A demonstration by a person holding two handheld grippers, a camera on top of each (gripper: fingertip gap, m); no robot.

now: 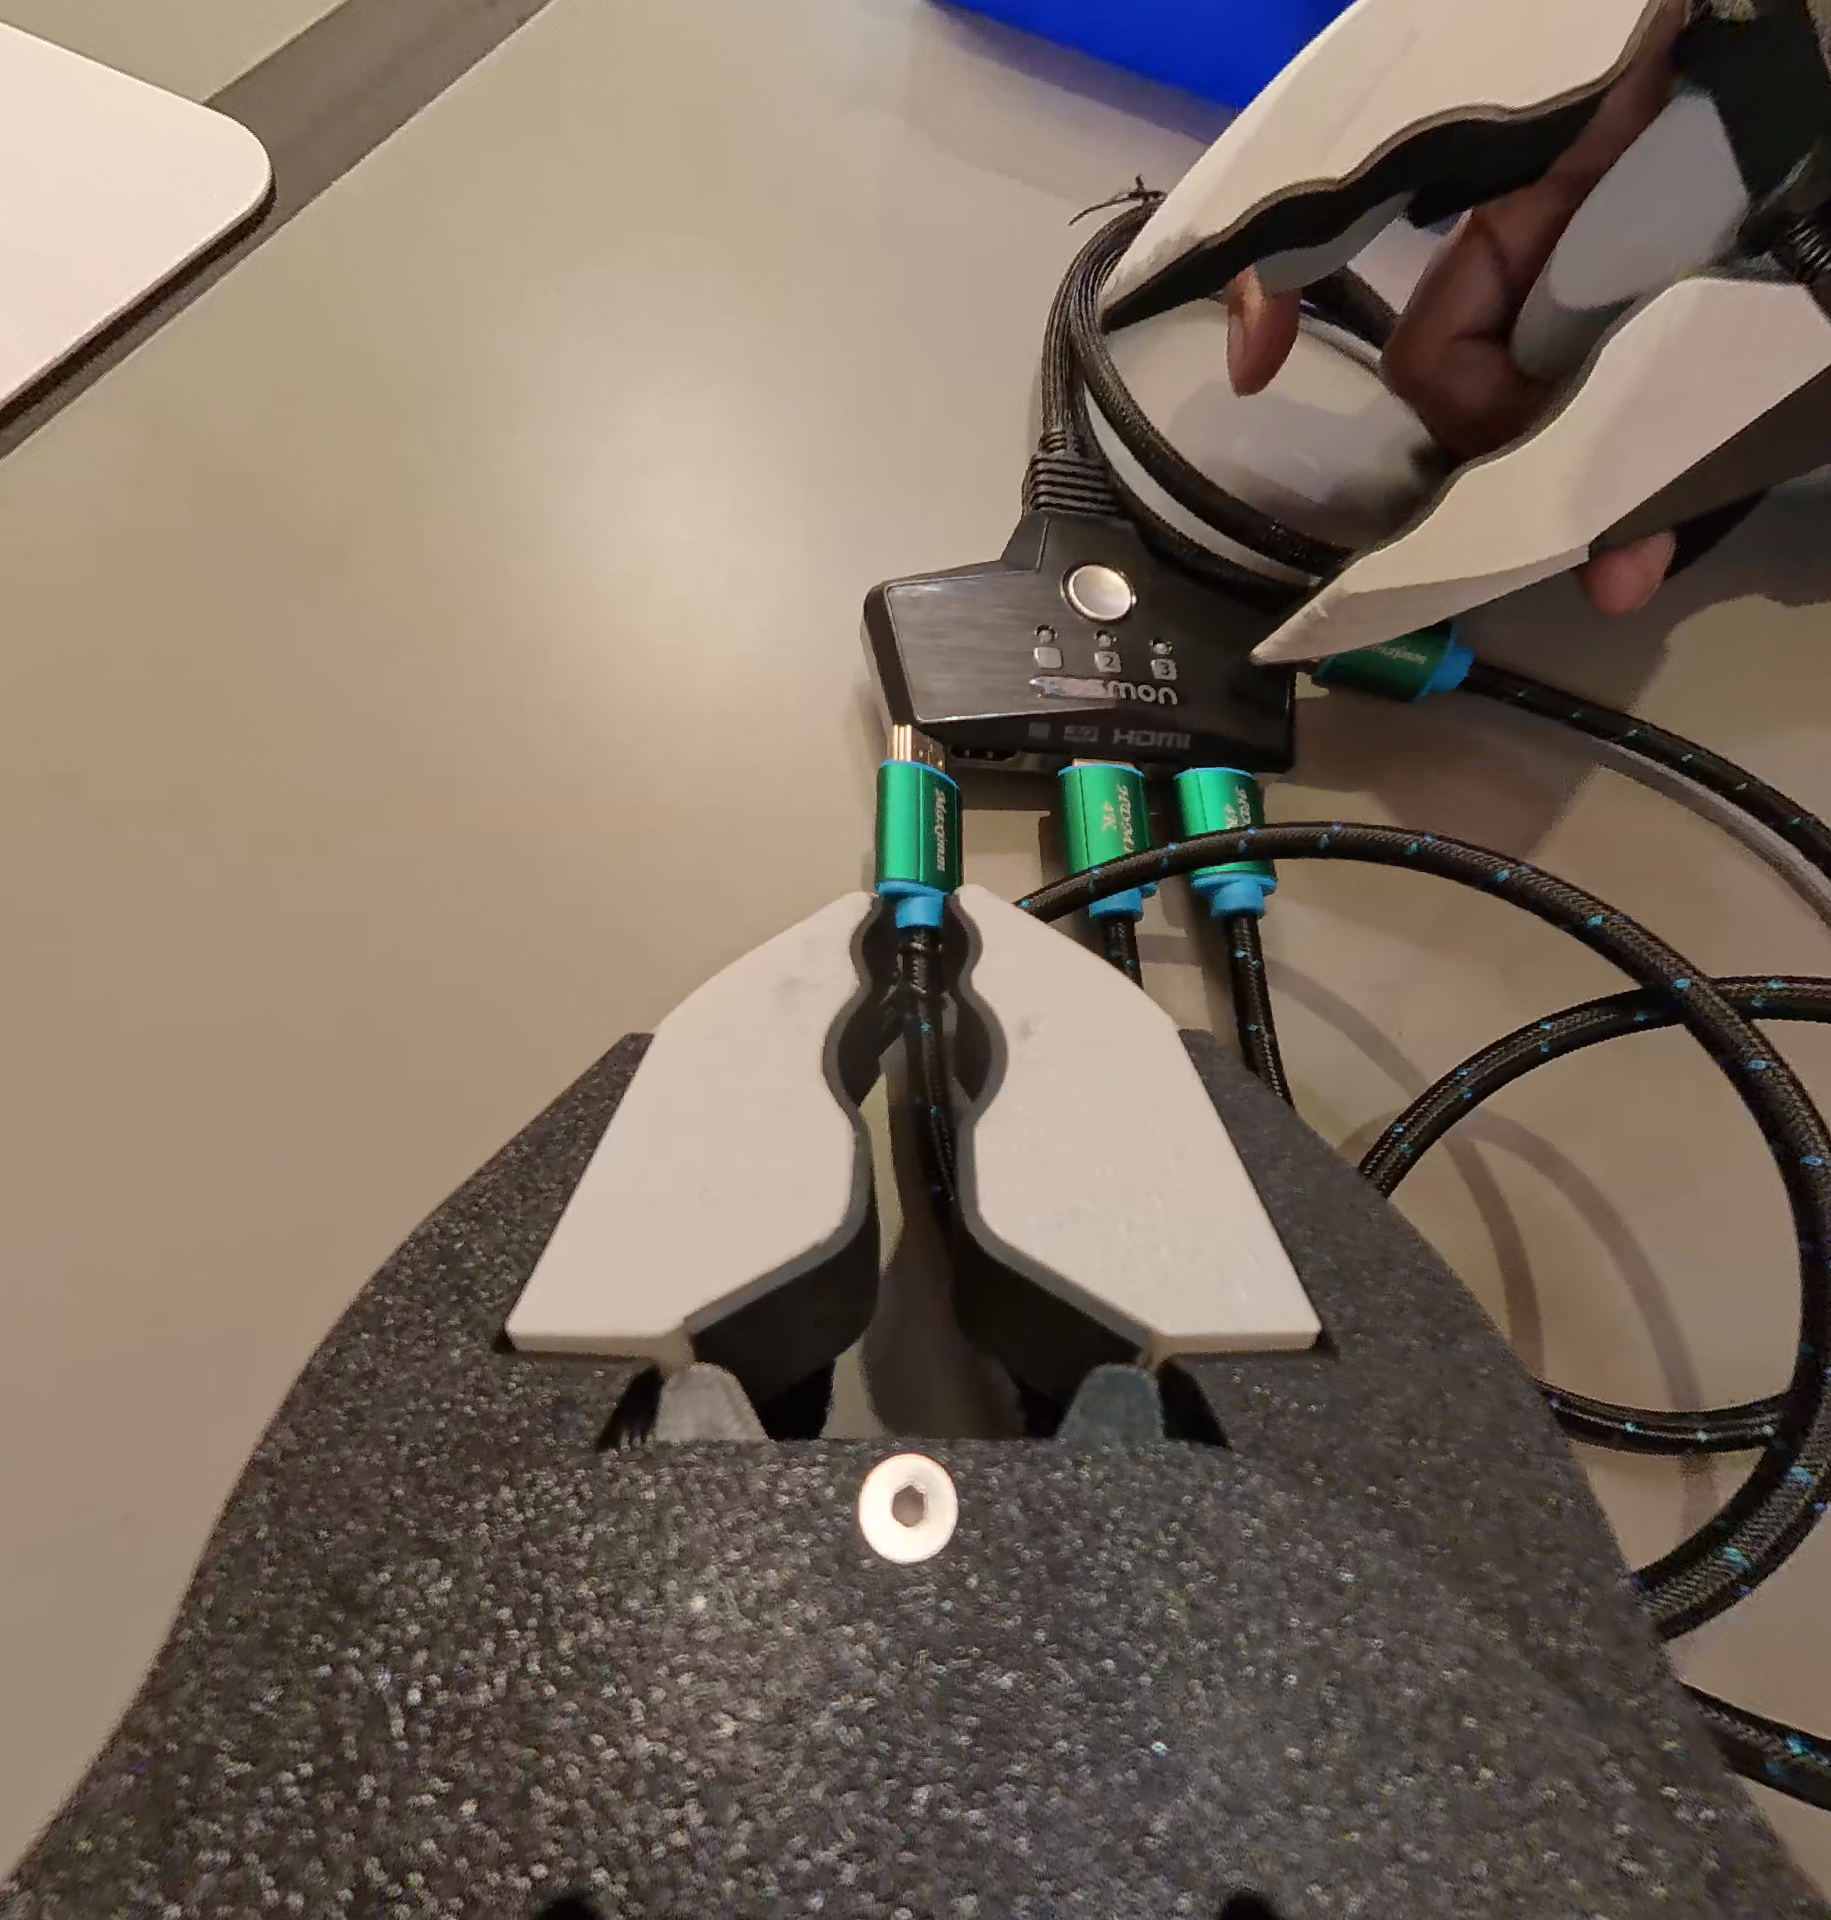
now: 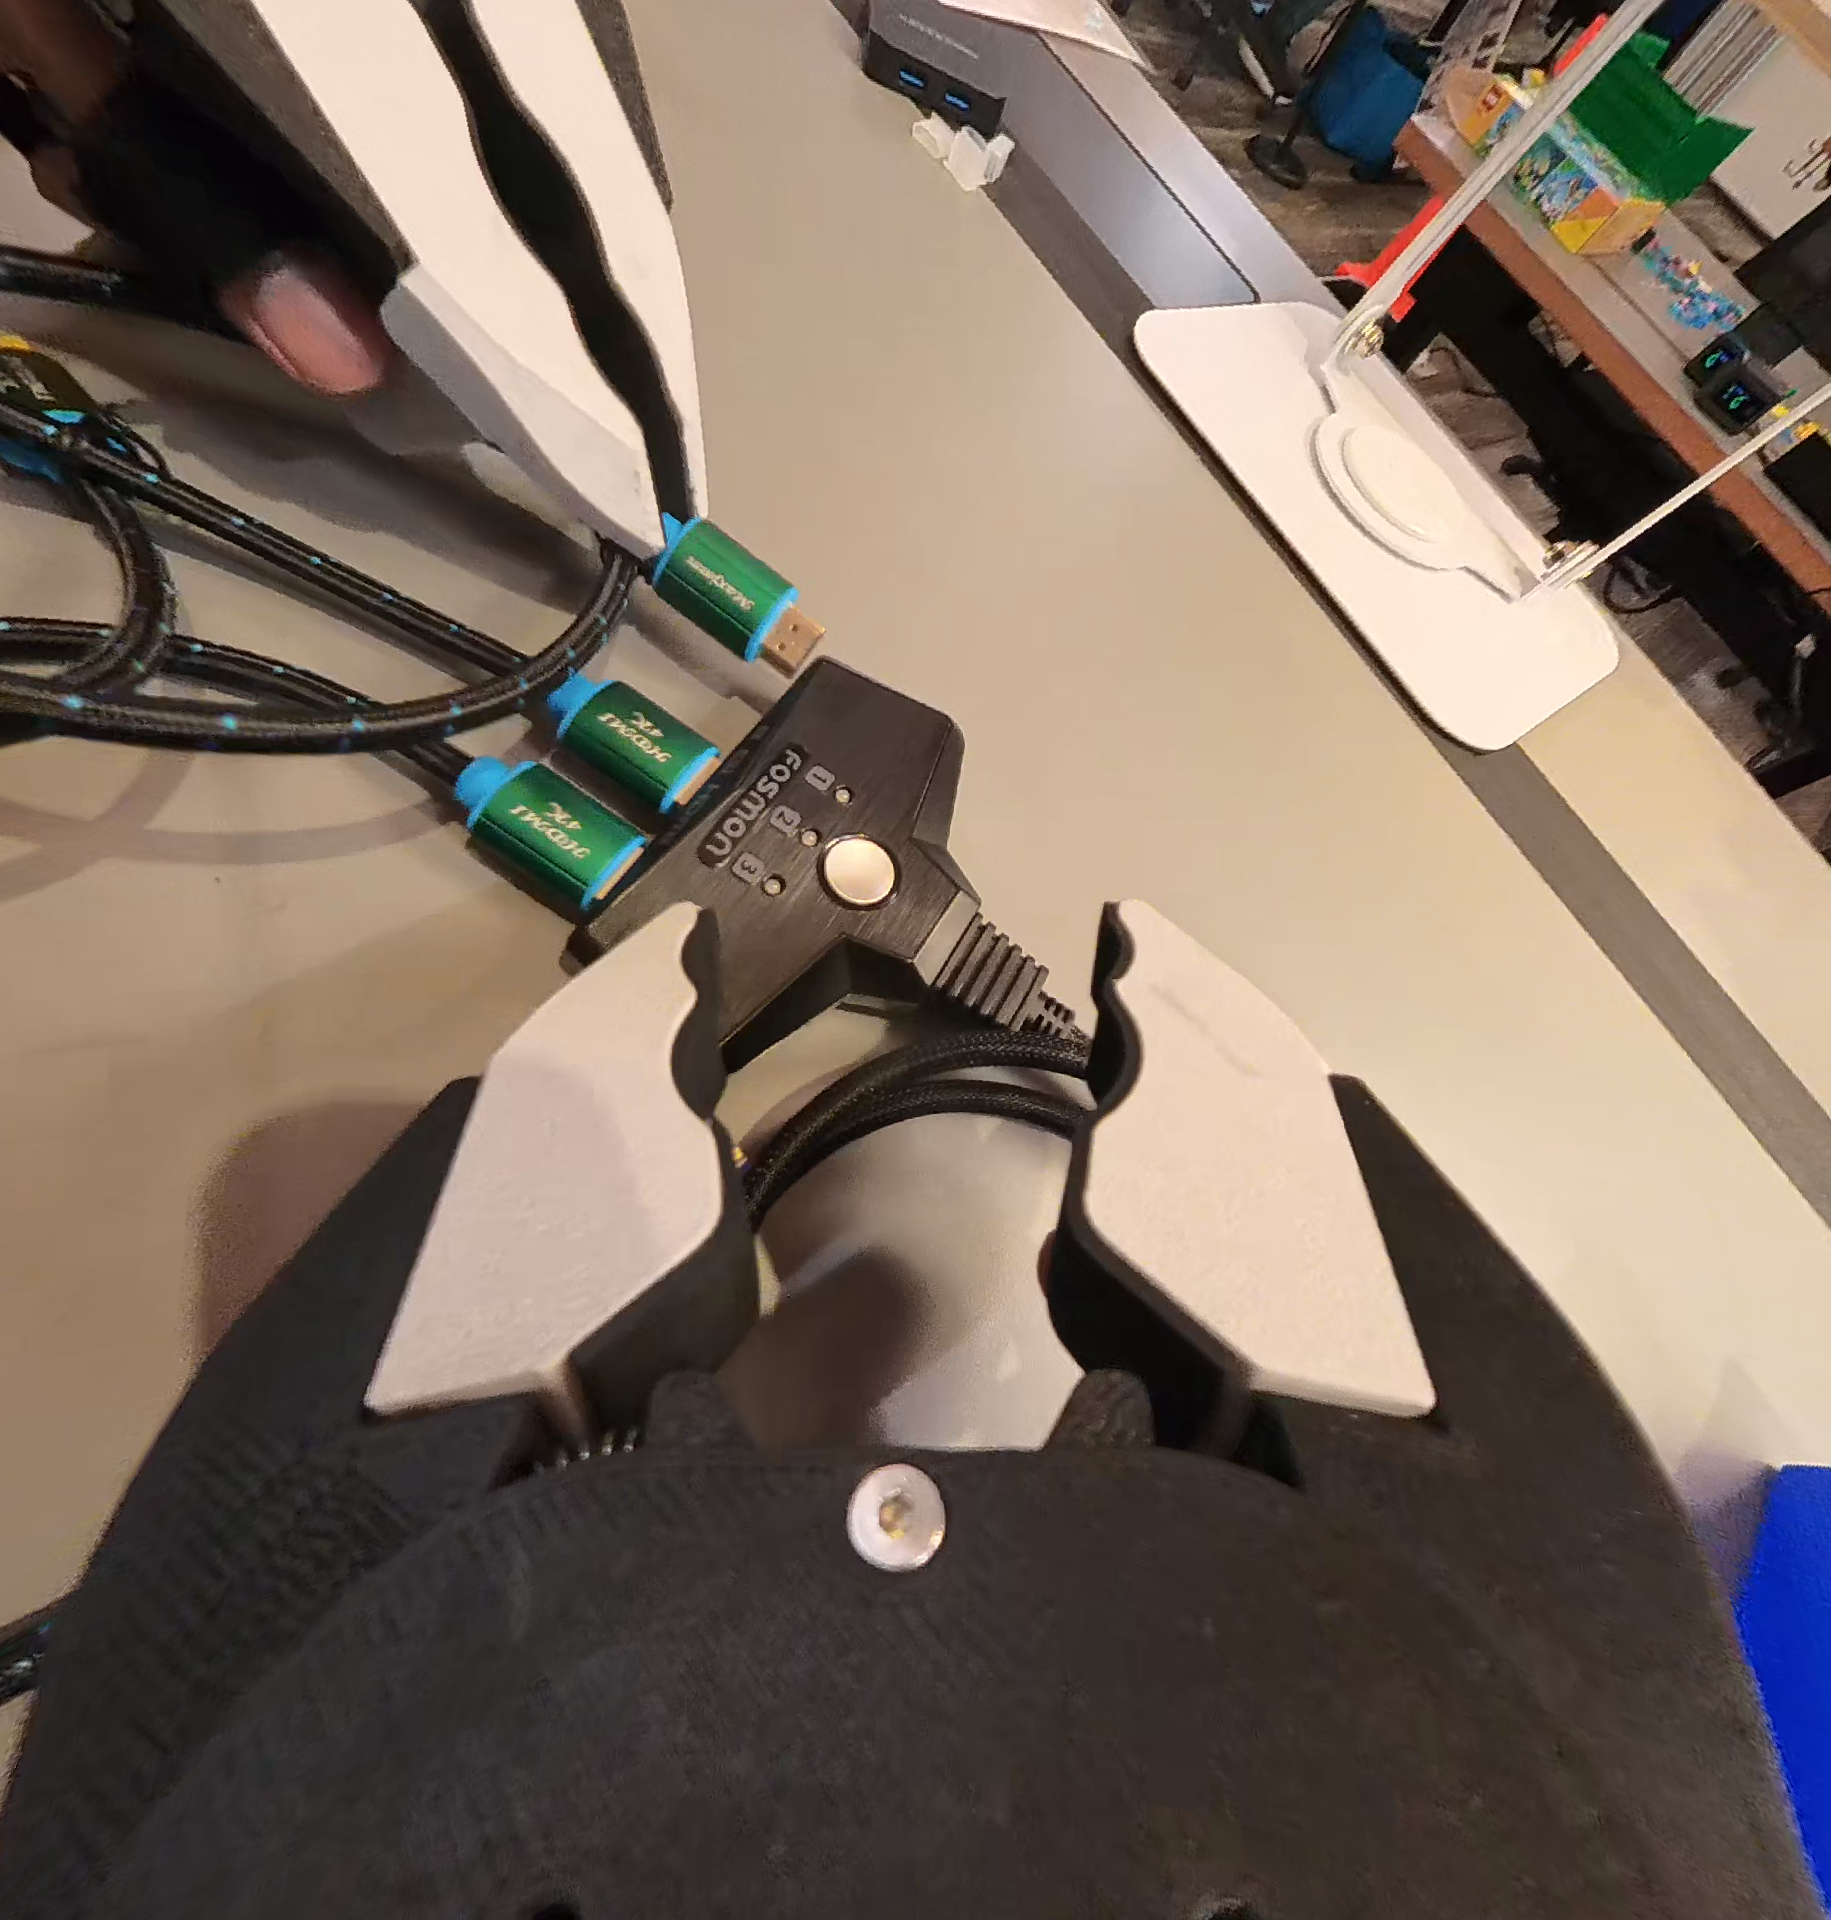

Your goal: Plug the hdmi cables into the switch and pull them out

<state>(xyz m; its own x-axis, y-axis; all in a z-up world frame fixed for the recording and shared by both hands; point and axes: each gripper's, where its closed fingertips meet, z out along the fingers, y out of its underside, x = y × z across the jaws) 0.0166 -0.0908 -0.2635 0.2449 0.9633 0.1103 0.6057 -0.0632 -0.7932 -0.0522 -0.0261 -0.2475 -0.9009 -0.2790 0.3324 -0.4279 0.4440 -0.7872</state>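
The black HDMI switch [image 1: 1077, 665] lies on the grey table. Two green HDMI plugs [image 1: 1103, 831] [image 1: 1217, 831] sit in its middle and right ports. My left gripper [image 1: 916, 914] is shut on the braided cable just behind a third green plug [image 1: 911, 826]. That plug's gold tip is out of the left port, tilted, just beside it. In the right wrist view my right gripper [image 2: 900, 925] is open and straddles the switch [image 2: 849, 821] at its pigtail end. Its left fingertip [image 2: 682, 935] touches the switch's corner. The held plug [image 2: 729, 597] shows there too.
Black braided cables [image 1: 1721, 1143] loop on the table to the right of the switch. Another green plug [image 1: 1389, 665] lies loose beside it. A white lamp base [image 2: 1378, 520] stands on the table. A black USB hub [image 2: 932, 62] and a blue object [image 2: 1804, 1662] are at the edges. The grippers' ends are close to 10 centimetres from one another.
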